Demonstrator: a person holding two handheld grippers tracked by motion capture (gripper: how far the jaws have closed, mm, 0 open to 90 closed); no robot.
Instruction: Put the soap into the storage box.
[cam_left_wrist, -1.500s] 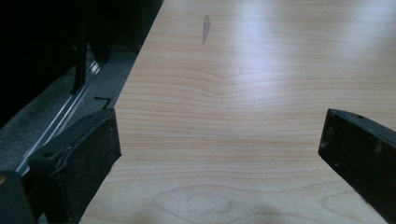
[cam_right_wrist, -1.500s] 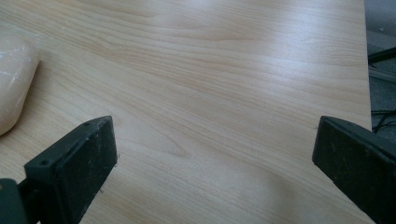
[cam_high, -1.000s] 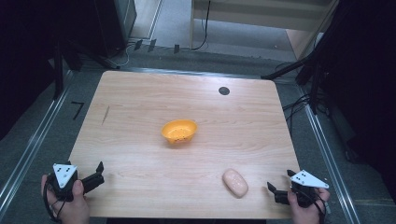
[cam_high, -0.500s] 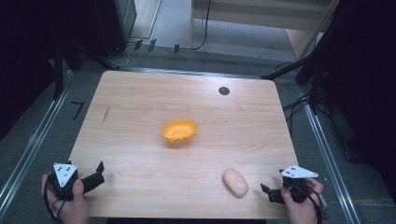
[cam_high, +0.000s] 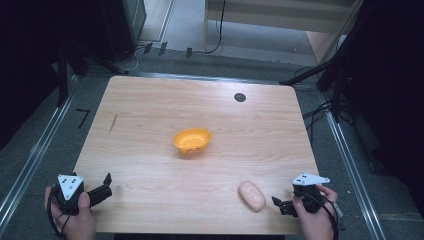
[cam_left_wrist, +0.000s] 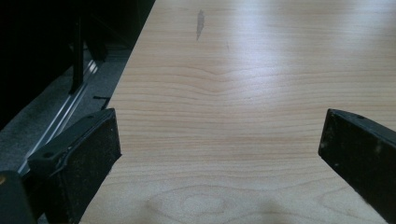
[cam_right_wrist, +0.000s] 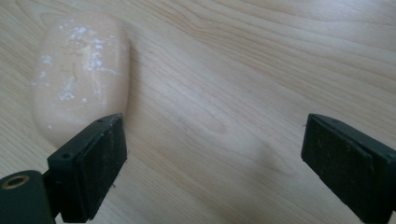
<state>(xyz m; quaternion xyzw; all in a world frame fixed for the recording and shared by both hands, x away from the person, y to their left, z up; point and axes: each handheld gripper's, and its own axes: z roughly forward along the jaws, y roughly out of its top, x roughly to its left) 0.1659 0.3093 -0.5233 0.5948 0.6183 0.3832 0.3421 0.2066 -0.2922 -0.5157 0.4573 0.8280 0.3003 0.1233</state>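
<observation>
Closing in on the pale pink soap-like bar (cam_high: 251, 195) near the table's front right, the right gripper (cam_high: 281, 206) sits just beside it, low over the wood, jaws spread wide with nothing between them. In the right gripper view the bar (cam_right_wrist: 80, 74) lies ahead and off toward the one jaw, partly behind its tip, not centred in the gap; whether that jaw touches it I cannot tell. White specks dot its top. The left gripper (cam_high: 103, 186) is parked at the front left corner, held in the left hand (cam_high: 75, 220), jaws also wide apart and empty; the left gripper view gives bare wood table (cam_left_wrist: 243, 93) between them plus a small grey smudge (cam_left_wrist: 200, 21) farther off. The orange bowl (cam_high: 192, 140) stands alone mid-table, well apart from the bar and both grippers, apparently empty. Progress judgement: very early, approach stage only. Nothing is gripped, nothing lifted, bar flat on the wood. Left to do, likely: line the jaws up around the bar, close on it, lift, carry it across to the bowl and drop it in. Bar looks smooth and rounded, so a slip in the grasp seems possible.
</observation>
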